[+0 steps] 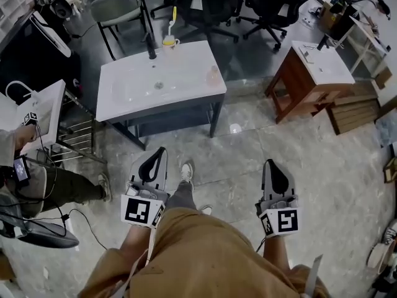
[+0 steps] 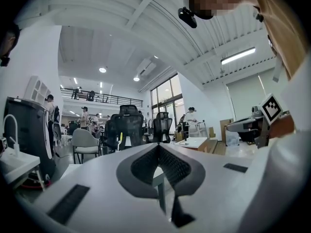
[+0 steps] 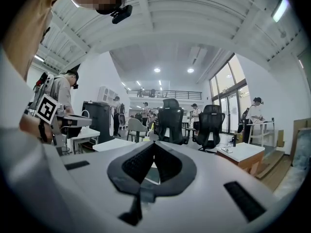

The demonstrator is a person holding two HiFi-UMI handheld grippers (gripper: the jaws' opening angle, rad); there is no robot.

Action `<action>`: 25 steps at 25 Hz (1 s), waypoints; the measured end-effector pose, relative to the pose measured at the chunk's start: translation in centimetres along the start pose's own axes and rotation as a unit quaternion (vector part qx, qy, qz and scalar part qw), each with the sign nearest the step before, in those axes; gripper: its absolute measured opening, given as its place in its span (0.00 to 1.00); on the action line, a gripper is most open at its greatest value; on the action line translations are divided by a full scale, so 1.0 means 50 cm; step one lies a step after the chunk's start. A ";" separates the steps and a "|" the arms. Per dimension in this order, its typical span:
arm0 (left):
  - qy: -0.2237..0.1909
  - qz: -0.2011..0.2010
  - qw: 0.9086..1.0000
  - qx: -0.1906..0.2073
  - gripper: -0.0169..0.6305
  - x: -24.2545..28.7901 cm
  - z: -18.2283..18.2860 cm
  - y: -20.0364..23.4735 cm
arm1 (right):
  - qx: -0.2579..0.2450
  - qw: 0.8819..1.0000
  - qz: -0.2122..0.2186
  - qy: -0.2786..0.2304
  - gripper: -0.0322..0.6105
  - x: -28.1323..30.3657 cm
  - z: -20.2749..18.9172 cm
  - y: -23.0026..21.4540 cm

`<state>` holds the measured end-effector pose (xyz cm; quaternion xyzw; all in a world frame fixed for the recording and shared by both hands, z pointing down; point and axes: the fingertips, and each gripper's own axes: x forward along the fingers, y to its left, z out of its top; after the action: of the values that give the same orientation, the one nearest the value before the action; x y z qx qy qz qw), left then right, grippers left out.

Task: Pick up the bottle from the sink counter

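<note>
In the head view the bottle (image 1: 213, 75), small, clear and pinkish, stands near the right edge of the white sink counter (image 1: 186, 95). A black faucet (image 1: 151, 46) and a cup holding a yellow toothbrush (image 1: 169, 40) stand at the counter's back. My left gripper (image 1: 162, 150) and right gripper (image 1: 269, 163) hang low over the floor by my legs, well short of the counter. In the left gripper view the left gripper (image 2: 159, 146) has its jaws together with nothing between them. The right gripper (image 3: 153, 143) in its own view looks the same.
A second, wooden-legged sink stand (image 1: 319, 67) is at the right, with wooden steps (image 1: 353, 107) beside it. Office chairs (image 1: 205, 5) and a green chair (image 1: 118, 8) stand behind the counter. Another person (image 1: 56, 185) stands at the left next to a white basin (image 1: 46, 107).
</note>
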<state>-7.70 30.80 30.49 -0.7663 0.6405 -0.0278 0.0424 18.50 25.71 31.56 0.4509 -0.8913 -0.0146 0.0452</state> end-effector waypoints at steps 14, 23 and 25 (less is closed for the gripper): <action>0.027 -0.045 0.998 -0.020 0.03 0.176 -0.077 0.048 | 0.009 0.999 -0.035 0.041 0.05 0.128 -0.049 -0.066; 0.023 -0.053 0.998 -0.031 0.03 0.341 -0.087 0.178 | -0.006 0.998 -0.034 0.044 0.05 0.333 -0.009 -0.082; 0.016 -0.058 0.998 -0.032 0.03 0.378 -0.084 0.200 | -0.010 0.998 -0.033 0.044 0.05 0.372 -0.003 -0.080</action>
<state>-14.54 10.32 33.44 -0.8028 0.5958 -0.0216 0.0061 10.76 8.35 32.69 0.4798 -0.8730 -0.0049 0.0878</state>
